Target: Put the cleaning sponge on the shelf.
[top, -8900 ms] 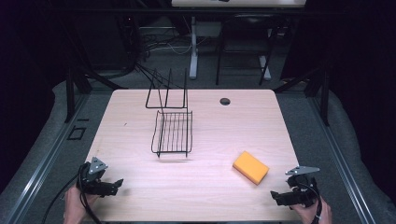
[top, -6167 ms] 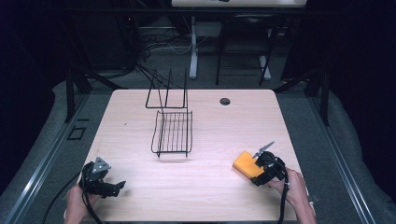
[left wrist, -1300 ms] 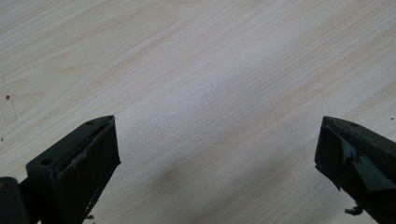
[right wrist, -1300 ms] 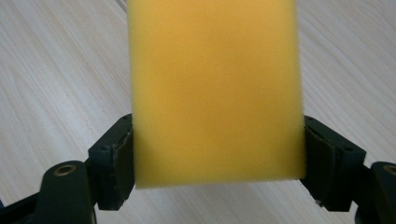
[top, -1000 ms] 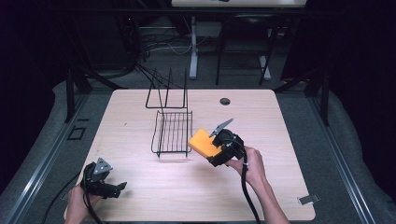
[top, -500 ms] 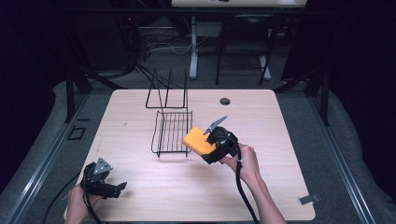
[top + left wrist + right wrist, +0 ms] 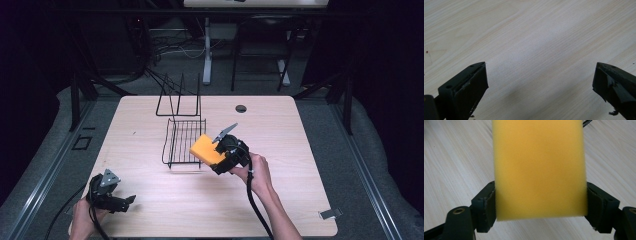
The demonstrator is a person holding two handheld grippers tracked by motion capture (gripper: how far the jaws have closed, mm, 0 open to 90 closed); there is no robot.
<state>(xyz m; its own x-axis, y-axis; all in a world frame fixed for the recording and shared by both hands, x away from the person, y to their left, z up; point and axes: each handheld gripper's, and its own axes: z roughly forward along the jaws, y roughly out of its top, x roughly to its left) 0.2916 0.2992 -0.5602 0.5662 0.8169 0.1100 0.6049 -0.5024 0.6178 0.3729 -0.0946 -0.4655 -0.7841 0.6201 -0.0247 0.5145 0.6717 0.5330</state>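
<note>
My right gripper (image 7: 216, 159) is shut on a yellow sponge (image 7: 206, 149), held above the table just off the right side of a black wire rack (image 7: 183, 142). In the right gripper view the sponge (image 7: 539, 167) stands between both jaws, whose pads press its two sides. My left gripper (image 7: 126, 201) rests near the table's front left corner, held by a hand. Its jaws stand wide apart over bare wood in the left gripper view, with nothing between them.
The wire rack has a flat basket part and an upright frame (image 7: 179, 95) behind it. A round cable hole (image 7: 241, 108) sits at the back of the light wooden table (image 7: 280, 150). A small clip (image 7: 330, 214) lies near the front right corner.
My right gripper has carried the sponge to the left and a little farther back, up to the rack's right side. The left gripper has stayed put.
</note>
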